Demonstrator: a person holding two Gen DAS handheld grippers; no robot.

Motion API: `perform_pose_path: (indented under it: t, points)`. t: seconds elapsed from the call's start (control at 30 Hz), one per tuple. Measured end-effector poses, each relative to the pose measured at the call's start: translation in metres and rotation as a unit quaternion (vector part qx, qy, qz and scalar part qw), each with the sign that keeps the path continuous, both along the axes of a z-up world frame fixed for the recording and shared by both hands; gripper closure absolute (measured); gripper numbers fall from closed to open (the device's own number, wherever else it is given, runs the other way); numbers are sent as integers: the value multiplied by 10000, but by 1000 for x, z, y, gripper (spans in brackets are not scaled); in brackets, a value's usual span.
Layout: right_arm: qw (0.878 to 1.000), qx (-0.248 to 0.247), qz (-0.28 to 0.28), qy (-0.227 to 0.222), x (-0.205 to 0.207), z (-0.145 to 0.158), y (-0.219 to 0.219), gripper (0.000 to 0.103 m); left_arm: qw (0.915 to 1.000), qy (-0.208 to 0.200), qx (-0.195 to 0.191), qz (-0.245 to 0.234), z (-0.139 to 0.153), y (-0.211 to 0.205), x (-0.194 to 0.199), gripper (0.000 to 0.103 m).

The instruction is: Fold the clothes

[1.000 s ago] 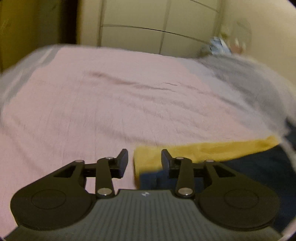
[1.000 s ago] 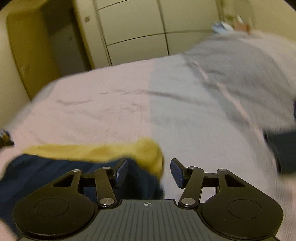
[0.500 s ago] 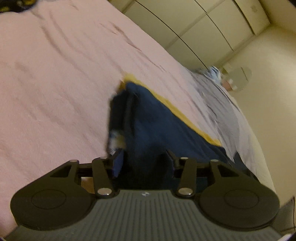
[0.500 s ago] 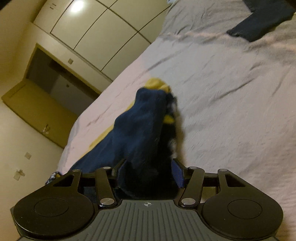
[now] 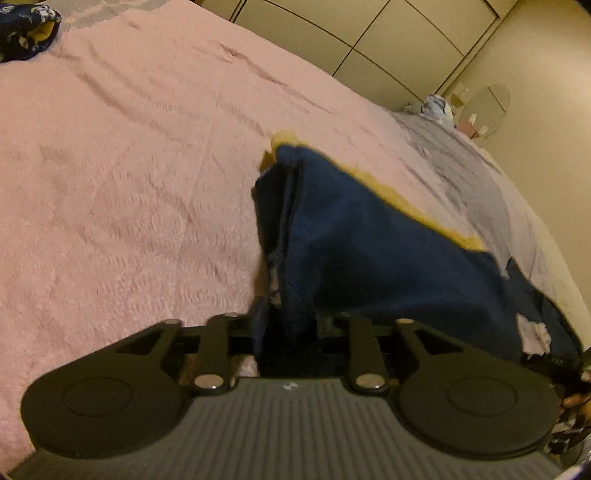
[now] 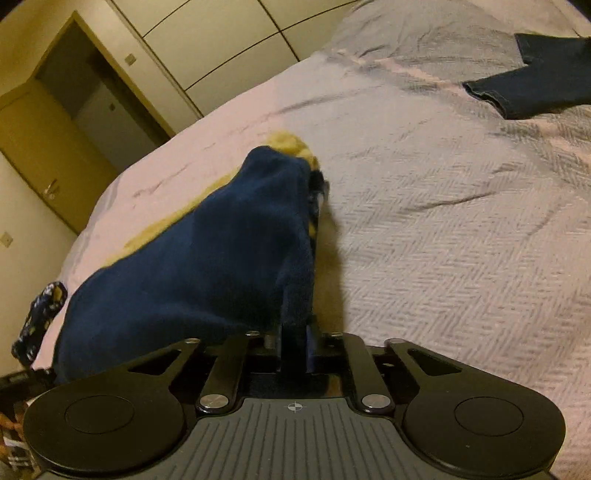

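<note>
The navy garment (image 5: 388, 258) is a thick, fleecy piece, dark blue on its outer face with a mustard-yellow lining showing as a narrow band along its far edge and at both far corners. It lies on the bed (image 5: 129, 177), near the front edge, where the pink part of the cover meets the grey herringbone part (image 6: 461, 240). Its near edge is lifted off the cover and its far edge rests on it, so the cloth slopes up toward the cameras in a slack sheet. Its long axis runs side to side between the two tools, roughly along the bed's front edge. The left tool (image 5: 286, 328) is clamped on a bunched fold at the garment's left near corner, the fingers pressed into the cloth. The right tool (image 6: 293, 341) is clamped on a thin pinch of the right near corner, its fingers almost together. A small patterned dark cloth (image 5: 26, 33) with yellow inside lies well apart on the pink cover, and a dark blue garment (image 6: 535, 77) lies well apart on the grey part.
</note>
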State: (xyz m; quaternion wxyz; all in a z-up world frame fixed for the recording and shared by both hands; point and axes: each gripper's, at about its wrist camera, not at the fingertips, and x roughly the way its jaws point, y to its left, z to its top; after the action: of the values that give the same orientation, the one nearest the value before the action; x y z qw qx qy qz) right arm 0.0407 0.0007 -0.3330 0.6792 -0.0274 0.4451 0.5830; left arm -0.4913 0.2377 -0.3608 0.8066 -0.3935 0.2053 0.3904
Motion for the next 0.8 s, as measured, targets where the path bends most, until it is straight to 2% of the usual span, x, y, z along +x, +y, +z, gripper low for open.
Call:
perform_pose_path:
  t: [0.07, 0.13, 0.27, 0.37, 0.43, 0.5, 0.53, 0.57, 0.6, 0.8]
  points:
    - [9996, 106, -36, -243, 2, 13, -5, 41, 10000, 24, 41, -18, 8, 13, 6, 69]
    - [9988, 338, -53, -359, 10, 26, -5, 41, 9999, 48, 83, -35, 15, 26, 12, 61]
    - [9967, 594, -170, -520, 25, 42, 19, 41, 9998, 96, 165, -71, 31, 52, 23, 51]
    - [9966, 665, -62, -475, 28, 40, 60, 41, 9996, 132, 228, -97, 42, 72, 32, 51]
    - [9977, 608, -35, -301, 29, 33, 81, 41, 9998, 157, 94, -125, 33, 83, 43, 51]
    - [9984, 508, -62, -223, 30, 24, 97, 41, 9998, 24, -19, -177, 23, 89, 47, 64]
    - [9984, 489, -68, -275, 31, 21, 100, 44, 9996, -68, -4, -292, 22, 89, 48, 91]
    - [9983, 470, -75, -328, 32, 17, 102, 76, 9994, -39, 95, -329, 21, 88, 48, 94]
    - [9982, 451, -82, -381, 32, 14, 105, 95, 9992, 31, 221, -334, 20, 87, 48, 95]
    - [9969, 339, -122, -696, 37, -6, 121, 96, 9961, 357, 770, -225, 4, 84, 45, 93]
